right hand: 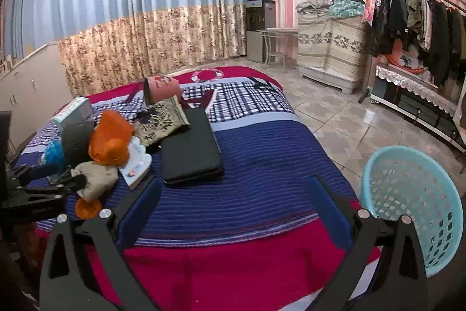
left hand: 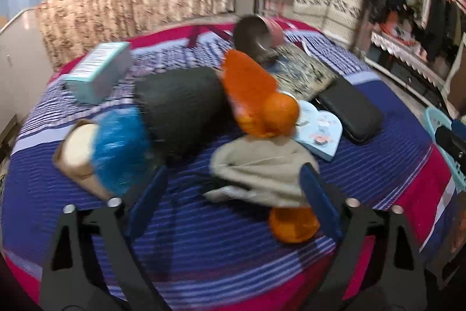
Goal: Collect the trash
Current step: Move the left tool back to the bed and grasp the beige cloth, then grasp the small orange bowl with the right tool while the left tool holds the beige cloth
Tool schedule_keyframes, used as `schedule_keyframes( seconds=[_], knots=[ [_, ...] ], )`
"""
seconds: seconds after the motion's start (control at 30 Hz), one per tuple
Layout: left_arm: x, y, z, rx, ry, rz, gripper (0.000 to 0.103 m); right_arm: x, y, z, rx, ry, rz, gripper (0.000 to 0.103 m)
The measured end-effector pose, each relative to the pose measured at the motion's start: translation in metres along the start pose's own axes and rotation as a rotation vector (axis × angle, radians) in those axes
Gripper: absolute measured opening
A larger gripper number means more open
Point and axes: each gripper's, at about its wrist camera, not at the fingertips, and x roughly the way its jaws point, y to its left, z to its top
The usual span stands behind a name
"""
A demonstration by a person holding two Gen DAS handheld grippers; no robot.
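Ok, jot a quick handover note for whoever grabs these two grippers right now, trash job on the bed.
Left gripper: open, nothing gripped, poised around the near edge of the crumpled beige paper wad.
Right gripper: open, empty, above bare striped bedspread.
Light blue perforated plastic basket: beside the bed at the right, looks empty.
Trash pile at the bed's left: orange plastic bag, blue crinkled wrapper, beige wad.
Done: nothing binned yet, as far as visible.
Left: grab each scrap, carry to basket.

Your left tongs (left hand: 233, 191) are black angular frames with dark blue pads and silver round bolts at the joints. Your right tongs (right hand: 233, 200) look the same.
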Motion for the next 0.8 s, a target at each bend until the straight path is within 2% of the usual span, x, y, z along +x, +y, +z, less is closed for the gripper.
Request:
schedule_keyframes(
  seconds=[0.03,0.1,0.17,0.33,0.43,0.53,0.7,0.8],
  knots=[
    [0.006,-0.004,0.000,0.009,0.014,-0.008,0.076,0.001,0.000,0.000,0.003,0.002,0.000,0.098],
    [0.016,-0.009,-0.001,0.020,0.050,-0.035,0.067,0.002,0.001,0.000,0.005,0.003,0.008,0.098],
    [0.014,-0.010,-0.001,0.016,0.041,-0.044,0.060,0.002,0.004,0.001,-0.008,0.000,0.013,0.098],
    [-0.001,-0.004,-0.007,0.014,0.016,-0.043,0.031,-0.005,0.016,0.005,-0.054,-0.019,0.031,0.098],
    [-0.013,0.007,-0.010,-0.006,0.008,-0.064,0.027,-0.011,0.024,0.009,-0.063,-0.036,0.057,0.098],
    [-0.036,0.017,-0.018,0.007,-0.045,-0.034,0.027,-0.015,0.036,0.010,-0.089,-0.039,0.088,0.098],
    [-0.069,0.048,-0.024,-0.013,-0.116,-0.005,0.027,-0.005,0.067,0.002,-0.213,0.013,0.163,0.098],
    [-0.078,0.074,-0.026,-0.049,-0.127,0.042,0.027,0.002,0.087,-0.004,-0.305,0.049,0.206,0.098]
  ],
)
